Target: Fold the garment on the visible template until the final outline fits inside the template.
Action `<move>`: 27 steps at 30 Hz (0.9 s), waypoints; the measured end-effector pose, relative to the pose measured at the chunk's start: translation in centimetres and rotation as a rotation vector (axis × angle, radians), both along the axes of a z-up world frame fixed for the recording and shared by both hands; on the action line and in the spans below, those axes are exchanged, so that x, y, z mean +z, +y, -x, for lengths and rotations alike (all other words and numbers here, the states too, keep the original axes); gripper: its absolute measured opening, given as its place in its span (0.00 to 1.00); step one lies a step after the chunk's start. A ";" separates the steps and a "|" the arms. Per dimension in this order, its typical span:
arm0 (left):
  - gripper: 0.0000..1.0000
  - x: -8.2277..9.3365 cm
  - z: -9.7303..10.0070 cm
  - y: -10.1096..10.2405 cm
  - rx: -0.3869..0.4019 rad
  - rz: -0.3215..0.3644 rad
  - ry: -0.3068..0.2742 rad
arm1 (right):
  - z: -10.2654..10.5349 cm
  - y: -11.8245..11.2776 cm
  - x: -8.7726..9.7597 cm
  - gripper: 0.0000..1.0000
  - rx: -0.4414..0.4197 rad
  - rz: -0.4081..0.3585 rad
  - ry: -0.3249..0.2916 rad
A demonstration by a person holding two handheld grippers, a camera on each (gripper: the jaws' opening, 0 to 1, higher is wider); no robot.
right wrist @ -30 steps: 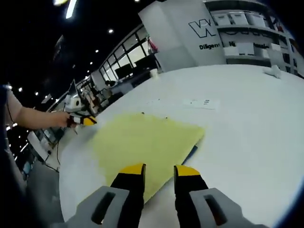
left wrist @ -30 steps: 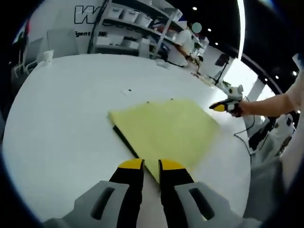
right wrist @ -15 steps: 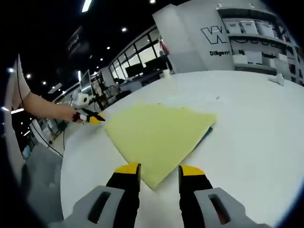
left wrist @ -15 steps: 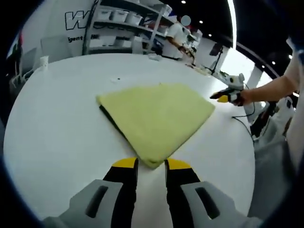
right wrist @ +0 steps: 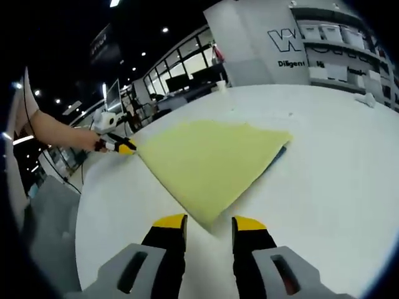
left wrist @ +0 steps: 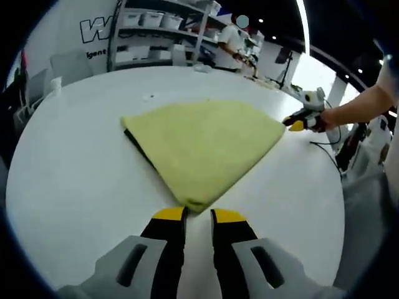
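The folded yellow garment (left wrist: 202, 146) is laid flat on the white table (left wrist: 68, 180), hiding most of the dark template (left wrist: 138, 146) at its 9 o'clock edge. The left gripper (left wrist: 197, 216) and right gripper (right wrist: 209, 222) are held empty, jaws parted, each just short of a corner, probably for squaring.

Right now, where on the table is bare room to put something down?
The white table is bare all around the yellow garment: widest between it and the shelves, and beside the left gripper. Tightest is at its far corner, by the right gripper.
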State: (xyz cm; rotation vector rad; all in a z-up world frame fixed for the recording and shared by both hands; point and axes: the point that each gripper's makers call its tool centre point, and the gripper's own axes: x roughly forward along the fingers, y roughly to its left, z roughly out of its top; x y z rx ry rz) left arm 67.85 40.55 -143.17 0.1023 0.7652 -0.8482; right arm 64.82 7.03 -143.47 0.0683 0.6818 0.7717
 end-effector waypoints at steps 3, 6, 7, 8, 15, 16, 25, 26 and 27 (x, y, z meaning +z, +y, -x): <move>0.11 -0.2 -0.2 -0.1 0.016 0.003 0.006 | 0.2 0.0 -0.3 0.21 0.008 0.011 0.002; 0.10 -0.2 -0.5 -0.2 0.043 0.027 0.017 | 0.3 0.2 -0.4 0.19 0.022 0.021 -0.010; 0.10 -0.3 -0.6 -0.2 0.051 0.029 0.025 | 0.3 0.2 -0.5 0.18 0.021 0.019 -0.005; 0.09 -0.2 -0.6 -0.3 0.052 0.034 0.022 | 0.2 0.3 -0.5 0.18 0.025 0.023 -0.013; 0.03 -0.2 -0.7 -0.2 0.063 0.035 0.021 | 0.3 0.5 -0.6 0.11 0.046 0.045 -0.020; 0.02 -0.2 -0.7 -0.2 0.061 0.033 0.021 | 0.3 0.4 -0.6 0.10 0.049 0.049 -0.020; 0.02 0.3 -0.6 0.0 0.038 0.034 0.004 | 0.6 0.8 -0.6 0.07 0.091 0.066 -0.036; 0.02 0.3 -0.6 0.0 0.035 0.032 0.003 | 0.7 0.8 -0.6 0.06 0.096 0.073 -0.037; 0.02 0.3 -0.6 0.0 0.033 0.032 0.003 | 0.7 0.9 -0.7 0.05 0.102 0.076 -0.038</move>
